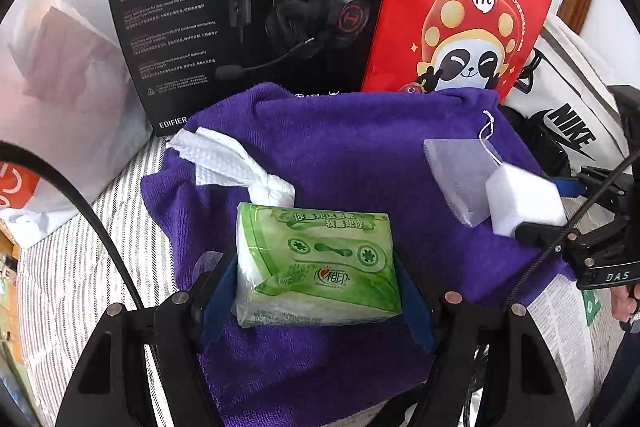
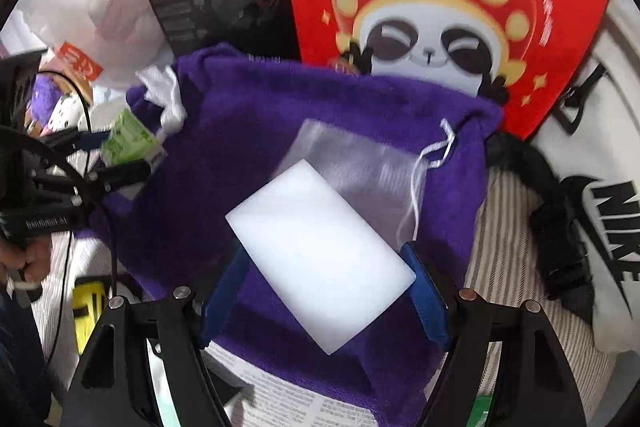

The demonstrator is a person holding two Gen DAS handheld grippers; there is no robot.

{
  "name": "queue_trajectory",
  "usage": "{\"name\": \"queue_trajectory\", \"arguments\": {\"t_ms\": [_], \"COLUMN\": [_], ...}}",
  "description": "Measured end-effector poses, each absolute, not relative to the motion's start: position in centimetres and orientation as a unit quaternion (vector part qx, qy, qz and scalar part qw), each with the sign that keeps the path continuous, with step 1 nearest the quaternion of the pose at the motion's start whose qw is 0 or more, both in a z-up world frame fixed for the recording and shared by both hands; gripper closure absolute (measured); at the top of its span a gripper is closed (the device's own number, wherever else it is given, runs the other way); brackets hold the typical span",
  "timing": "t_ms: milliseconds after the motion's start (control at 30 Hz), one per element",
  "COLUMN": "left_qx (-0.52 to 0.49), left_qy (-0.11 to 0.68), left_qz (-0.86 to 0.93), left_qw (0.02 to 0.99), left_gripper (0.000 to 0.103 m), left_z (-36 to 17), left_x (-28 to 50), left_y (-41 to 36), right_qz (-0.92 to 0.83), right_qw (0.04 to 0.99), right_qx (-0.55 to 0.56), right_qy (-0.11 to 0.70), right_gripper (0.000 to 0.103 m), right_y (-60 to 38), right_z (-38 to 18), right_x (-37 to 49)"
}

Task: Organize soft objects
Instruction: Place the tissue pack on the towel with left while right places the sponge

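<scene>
A green tissue pack (image 1: 320,247) sits between the blue pads of my left gripper (image 1: 316,279), which is shut on it just above a purple towel (image 1: 340,155). My right gripper (image 2: 326,259) is shut on a white sponge block (image 2: 320,251), held over the same towel (image 2: 240,115). A crumpled white paper towel (image 1: 228,163) lies on the towel's far left corner. A translucent drawstring pouch (image 2: 352,155) lies on the towel beyond the sponge. Each wrist view shows the other gripper: the right one (image 1: 540,209) with the sponge, the left one (image 2: 116,151) with the tissue pack.
Behind the towel stand a black headset box (image 1: 240,7) and a red panda paper bag (image 1: 468,7). A white Nike bag (image 2: 600,187) with a black strap lies to the right, a white plastic bag (image 1: 60,67) to the left. Striped fabric (image 1: 112,227) and a printed leaflet (image 1: 560,327) lie around.
</scene>
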State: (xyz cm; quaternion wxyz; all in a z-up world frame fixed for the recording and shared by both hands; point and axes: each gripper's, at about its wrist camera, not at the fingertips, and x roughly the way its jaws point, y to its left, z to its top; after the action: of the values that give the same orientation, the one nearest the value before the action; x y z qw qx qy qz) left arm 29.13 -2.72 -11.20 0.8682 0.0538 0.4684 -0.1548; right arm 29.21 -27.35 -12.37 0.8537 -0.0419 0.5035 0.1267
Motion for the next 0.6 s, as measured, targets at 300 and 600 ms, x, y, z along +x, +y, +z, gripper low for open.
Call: {"name": "queue_trajectory", "arguments": {"t_ms": [300,600], "left_qx": [0.06,0.069], "left_qy": [0.472,0.481], "left_qz": [-0.147,-0.139], "left_qw": [0.867,0.863], "left_gripper": [0.032,0.031], "left_z": [-11.5,-12.0], "left_x": [29.2,29.8], "left_y": [-2.8,-3.1], "right_qz": [0.145,0.16], "right_qw": [0.834,0.826], "right_qx": [-0.054,-0.068], "right_qy": [0.529,0.537], "right_gripper": [0.026,0.026], "right_y": [-28.3,-27.7], "right_z": [-13.5,-14.7], "right_x": [29.0,29.1]}}
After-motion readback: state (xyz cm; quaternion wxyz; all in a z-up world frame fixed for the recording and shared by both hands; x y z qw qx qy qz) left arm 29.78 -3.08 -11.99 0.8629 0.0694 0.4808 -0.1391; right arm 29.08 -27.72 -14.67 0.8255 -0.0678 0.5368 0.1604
